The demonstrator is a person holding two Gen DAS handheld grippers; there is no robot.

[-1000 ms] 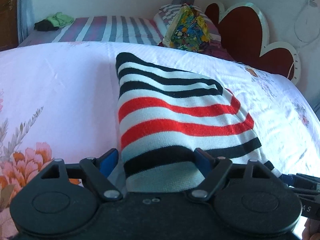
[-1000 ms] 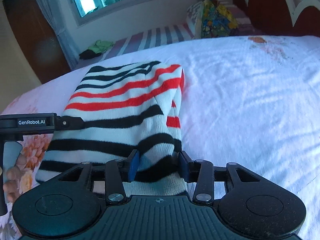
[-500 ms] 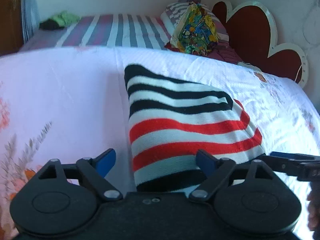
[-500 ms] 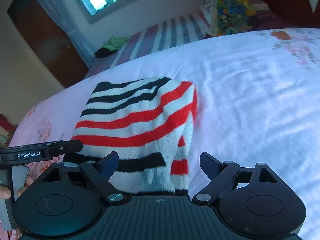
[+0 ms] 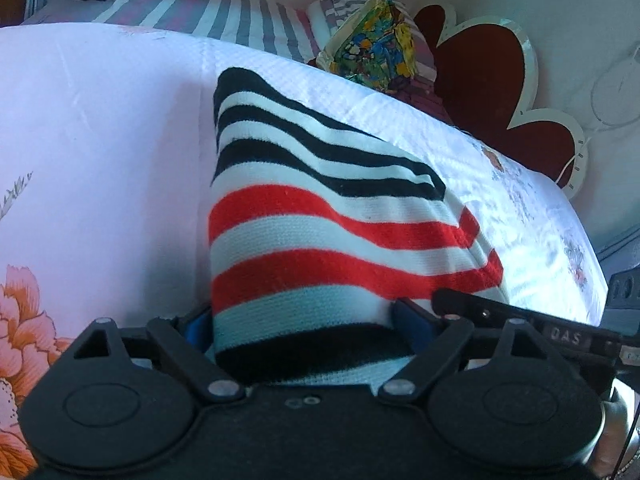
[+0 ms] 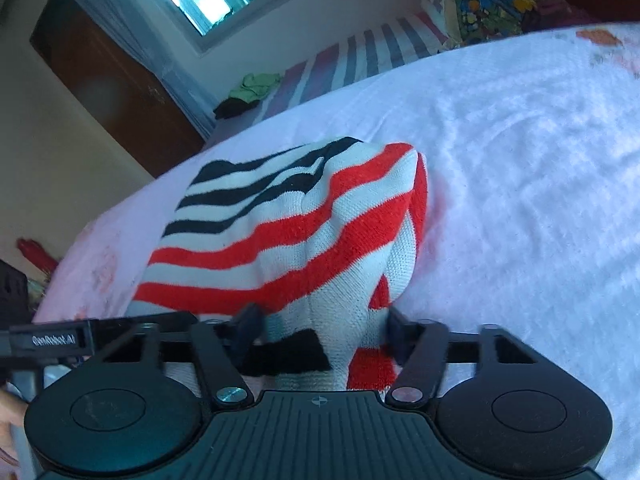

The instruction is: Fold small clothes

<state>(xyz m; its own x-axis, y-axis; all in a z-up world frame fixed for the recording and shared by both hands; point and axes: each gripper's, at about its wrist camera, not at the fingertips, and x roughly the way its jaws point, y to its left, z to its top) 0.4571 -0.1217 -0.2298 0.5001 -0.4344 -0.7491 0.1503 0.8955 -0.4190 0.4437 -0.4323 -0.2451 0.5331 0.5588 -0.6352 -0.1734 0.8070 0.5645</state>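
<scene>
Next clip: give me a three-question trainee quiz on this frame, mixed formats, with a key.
1. True or false: the striped garment lies between the fingers of both the left tongs and the right tongs.
2. Multiple choice: the stripe colours on the garment are A) blue and yellow, B) black, white and red, C) green and grey.
3. Fill in: behind the white bedsheet, a green cloth lies on a second bed with a ______ cover.

Key: 1 true; 2 B; 3 striped.
</scene>
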